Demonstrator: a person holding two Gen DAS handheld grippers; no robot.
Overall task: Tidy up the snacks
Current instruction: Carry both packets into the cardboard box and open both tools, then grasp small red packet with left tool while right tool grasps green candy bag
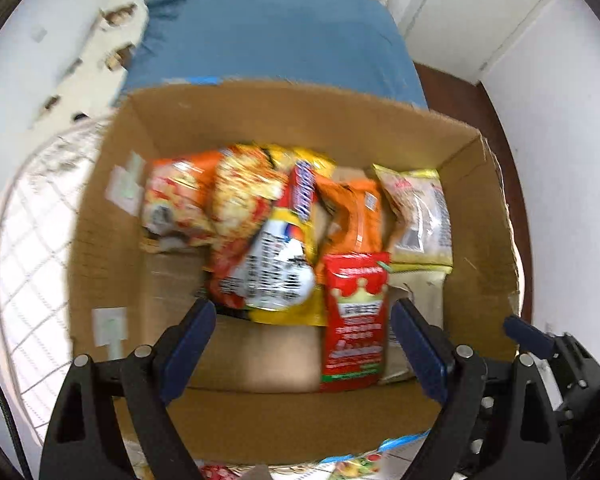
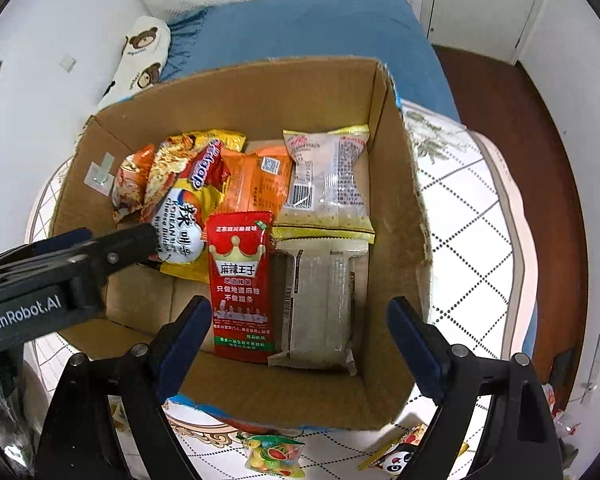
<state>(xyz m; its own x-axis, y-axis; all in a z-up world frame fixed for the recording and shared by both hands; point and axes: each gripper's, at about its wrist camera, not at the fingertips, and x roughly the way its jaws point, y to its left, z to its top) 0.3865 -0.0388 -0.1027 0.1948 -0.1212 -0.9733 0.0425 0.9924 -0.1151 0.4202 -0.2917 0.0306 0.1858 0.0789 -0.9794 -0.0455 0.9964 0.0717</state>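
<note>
Both tongs, left [image 1: 304, 344] and right [image 2: 300, 344], hang wide and empty over the brown cardboard box [image 2: 260, 92], where most snack packets already lie. The small fruit-candy bag [image 2: 274, 454] remains outside on the tabletop [image 2: 472, 208]; reaching for it, tongs could catch the box wall and shift it.

Patterned table [image 2: 472, 216] carries cardboard box [image 2: 260, 92], loose candy packets [image 2: 274, 454], apparently.

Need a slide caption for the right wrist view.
Open right gripper above a cardboard box of snack packets, red spicy-strip packet centred.
</note>
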